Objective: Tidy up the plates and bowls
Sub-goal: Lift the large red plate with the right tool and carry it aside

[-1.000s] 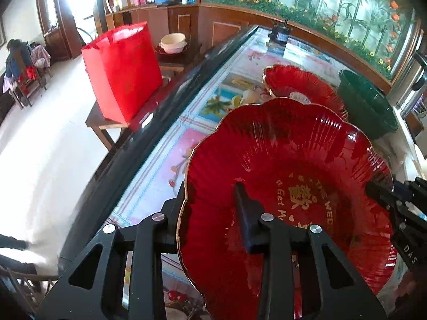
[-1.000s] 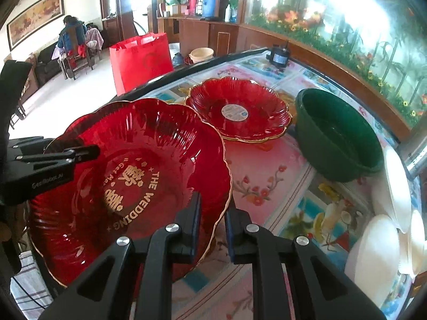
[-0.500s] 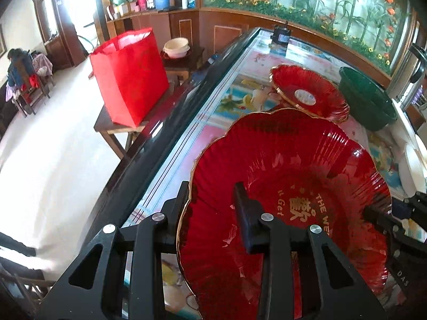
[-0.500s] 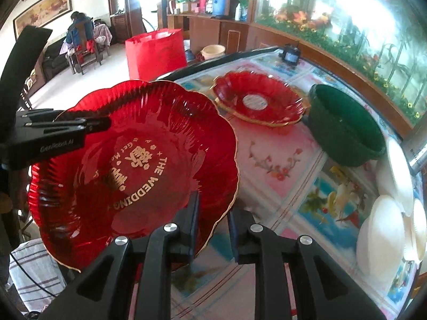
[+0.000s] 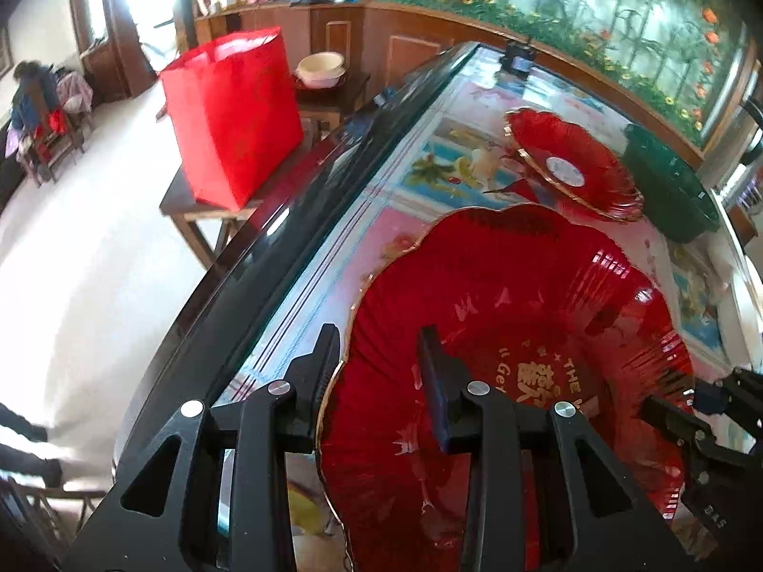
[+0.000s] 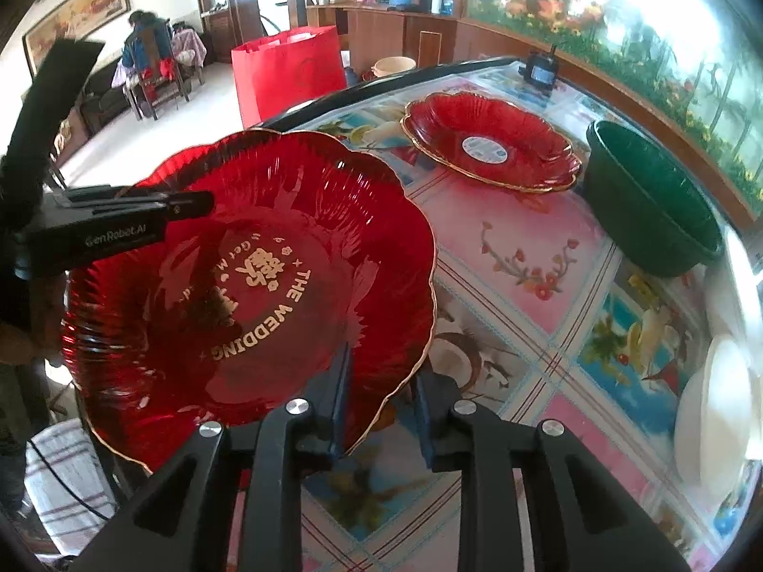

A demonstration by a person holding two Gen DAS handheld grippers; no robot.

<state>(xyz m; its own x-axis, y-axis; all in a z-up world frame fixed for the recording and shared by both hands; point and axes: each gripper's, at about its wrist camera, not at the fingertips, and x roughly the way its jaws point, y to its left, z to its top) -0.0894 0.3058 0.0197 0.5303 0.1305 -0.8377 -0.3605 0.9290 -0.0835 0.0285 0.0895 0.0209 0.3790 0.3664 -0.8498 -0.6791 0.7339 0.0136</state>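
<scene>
From the left wrist view, your left gripper (image 5: 381, 372) is pinching the near-left rim of the red wedding plate (image 5: 524, 343), one finger outside the gilt edge and one inside the bowl of it. Over the last second the plate is riding higher and further from the second red plate (image 5: 572, 167), which is now showing whole on the far counter (image 5: 419, 181) with the green basin (image 5: 667, 186) just right of it. The right gripper's fingers (image 5: 667, 424) are gripping the plate's right edge.

From the right wrist view, your right gripper (image 6: 379, 395) is clamping the plate's (image 6: 248, 295) near-right rim, fingers pressed onto it with only its thickness between them. The plate is hanging clear of the counter (image 6: 524, 295), tilted toward you, and more tablecloth is opening up between it and the far plate (image 6: 491, 143). My reading: you are lifting it two-handed for stacking on that matching plate; the white dishes (image 6: 715, 405) at the right are waiting.
</scene>
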